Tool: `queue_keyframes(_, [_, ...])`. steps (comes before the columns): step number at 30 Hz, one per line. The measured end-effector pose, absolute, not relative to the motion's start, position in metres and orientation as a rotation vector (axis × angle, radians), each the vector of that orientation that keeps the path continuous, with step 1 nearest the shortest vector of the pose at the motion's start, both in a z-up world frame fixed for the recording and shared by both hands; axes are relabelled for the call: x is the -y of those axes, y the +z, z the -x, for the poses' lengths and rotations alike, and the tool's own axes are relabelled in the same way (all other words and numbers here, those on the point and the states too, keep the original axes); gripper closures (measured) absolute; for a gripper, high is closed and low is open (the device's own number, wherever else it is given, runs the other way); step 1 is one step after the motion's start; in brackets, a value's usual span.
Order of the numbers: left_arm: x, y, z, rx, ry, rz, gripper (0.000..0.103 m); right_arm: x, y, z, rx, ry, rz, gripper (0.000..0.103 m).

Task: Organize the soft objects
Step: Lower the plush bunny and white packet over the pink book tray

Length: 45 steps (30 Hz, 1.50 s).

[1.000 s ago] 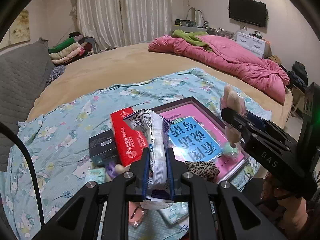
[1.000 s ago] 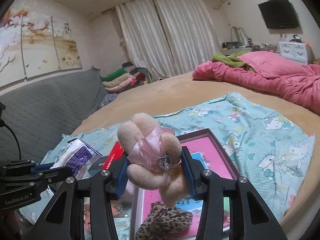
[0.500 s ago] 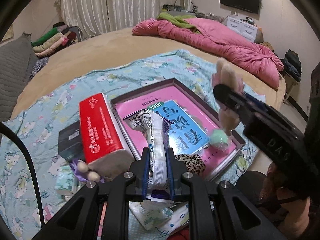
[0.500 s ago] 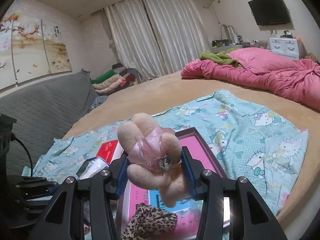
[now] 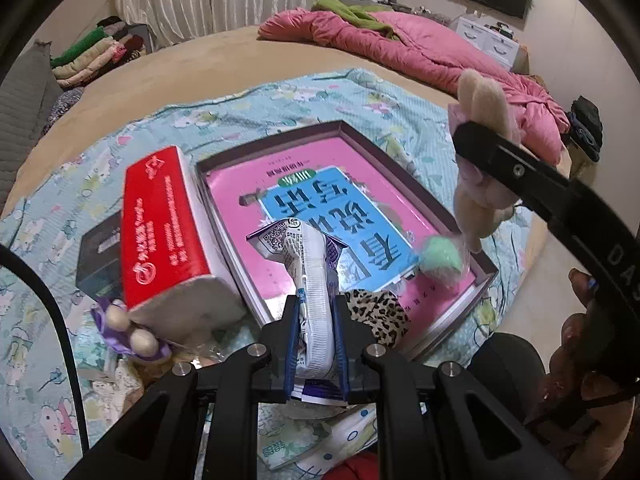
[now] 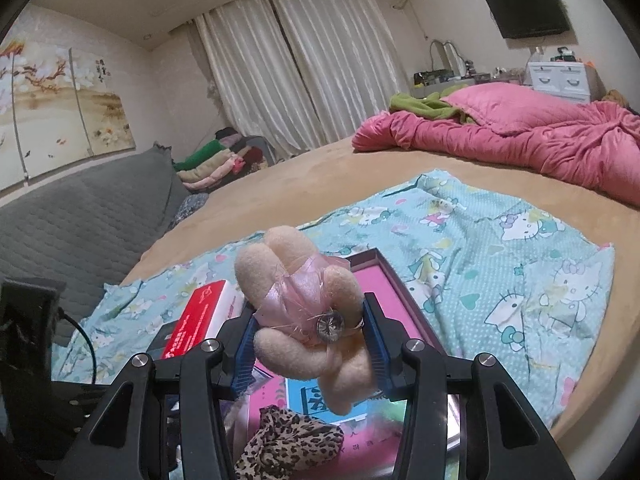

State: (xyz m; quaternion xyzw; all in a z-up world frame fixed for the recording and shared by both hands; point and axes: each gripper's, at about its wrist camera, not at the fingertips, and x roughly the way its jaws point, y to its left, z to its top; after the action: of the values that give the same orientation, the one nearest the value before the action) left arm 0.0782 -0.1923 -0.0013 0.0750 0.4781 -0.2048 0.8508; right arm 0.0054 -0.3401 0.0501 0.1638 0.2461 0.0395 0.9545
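My left gripper [image 5: 316, 336] is shut on a white and purple soft packet [image 5: 314, 280] and holds it above the near edge of a dark-rimmed tray [image 5: 404, 178] with a pink and blue book in it. My right gripper [image 6: 308, 344] is shut on a beige plush toy with a pink ribbon [image 6: 304, 312]; that plush toy also shows in the left wrist view [image 5: 480, 152], above the tray's right side. A leopard-print cloth [image 5: 380, 316] and a green pompom [image 5: 440, 258] lie in the tray.
A red and white tissue pack [image 5: 160, 224] lies tilted left of the tray, over a black box [image 5: 96, 256]. A purple toy [image 5: 128, 332] and small packets [image 5: 296, 444] lie near me on the Hello Kitty sheet [image 6: 500, 264]. A pink quilt [image 6: 520, 128] lies far back.
Both grippers have moved forward over the tray, still holding their objects. The left view has tilted down, so the tray and tissue pack look nearer.
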Motion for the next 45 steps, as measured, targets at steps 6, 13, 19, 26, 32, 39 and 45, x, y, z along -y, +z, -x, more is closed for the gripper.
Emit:
queue_keyframes(6, [0.198, -0.015, -0.079, -1.039, -0.437, -0.174, 0.087, 0.335, 0.041, -0.011, -0.547, 0.121, -0.336, 0.053])
queue_keyframes(13, [0.2, -0.028, -0.083, -1.068, -0.44, -0.178, 0.087, 0.332, 0.031, -0.017, -0.594, 0.105, -0.307, 0.053])
queue_keyframes(19, [0.202, -0.034, -0.086, -1.081, -0.446, -0.179, 0.087, 0.333, 0.025, -0.021, -0.624, 0.09, -0.289, 0.053])
queue_keyframes(26, [0.203, -0.038, -0.087, -1.086, -0.448, -0.177, 0.087, 0.329, 0.015, -0.029, -0.674, 0.119, -0.284, 0.053])
queue_keyframes(32, [0.202, -0.039, -0.087, -1.087, -0.45, -0.174, 0.087, 0.327, 0.0, -0.037, -0.741, 0.139, -0.294, 0.052])
queue_keyframes(39, [0.201, -0.043, -0.087, -1.092, -0.454, -0.161, 0.087, 0.319, -0.009, -0.041, -0.776, 0.139, -0.257, 0.051])
queue_keyframes(45, [0.199, -0.043, -0.088, -1.095, -0.453, -0.15, 0.086, 0.316, -0.02, -0.047, -0.811, 0.129, -0.236, 0.05])
